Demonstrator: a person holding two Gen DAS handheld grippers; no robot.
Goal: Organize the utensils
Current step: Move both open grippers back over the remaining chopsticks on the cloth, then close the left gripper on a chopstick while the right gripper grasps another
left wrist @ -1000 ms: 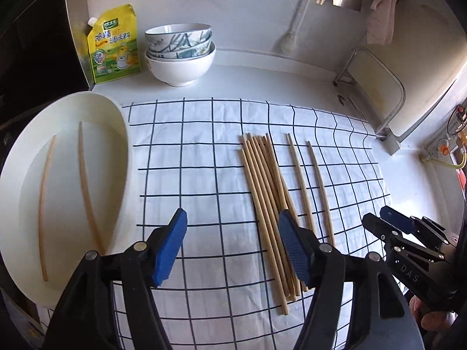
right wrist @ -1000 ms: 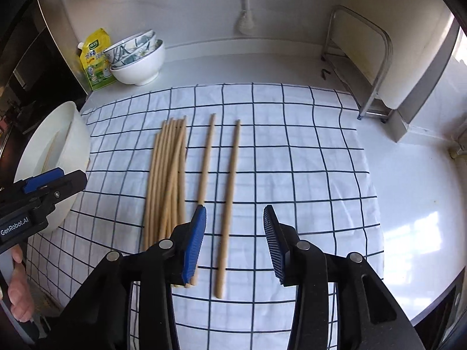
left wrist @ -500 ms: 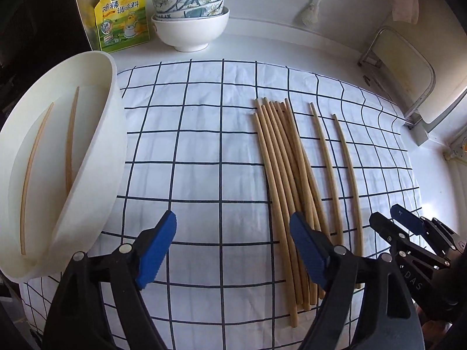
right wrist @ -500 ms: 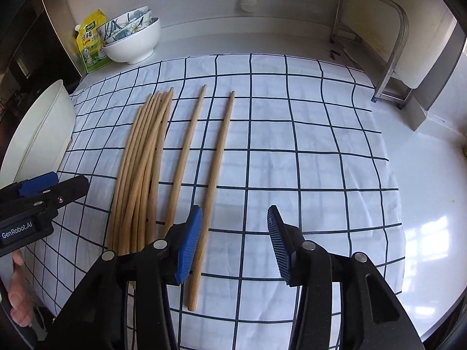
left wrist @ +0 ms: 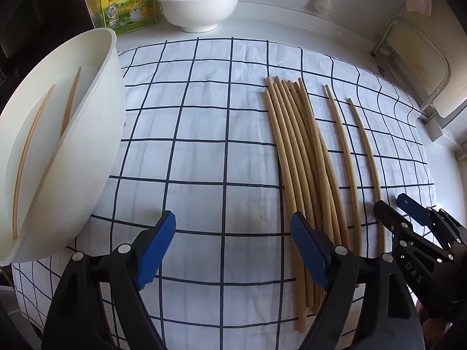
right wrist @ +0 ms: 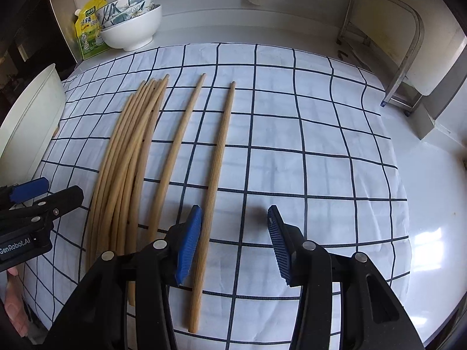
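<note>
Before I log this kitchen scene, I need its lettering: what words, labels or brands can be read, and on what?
"GenRobot.AI": on the left gripper, seen from the right wrist.
"DAS": on the right gripper, seen from the left wrist.
Yellow-green seasoning pouch: large Chinese characters, not surely readable; its small print is blurred.
Bowls, checked cloth, chopsticks: no text.

A white table [right wrist: 432,204] carries a checked cloth [left wrist: 204,151] — far left on the bare top stand stacked bowls [left wrist: 198,8] and a yellow pouch [left wrist: 128,3].
</note>
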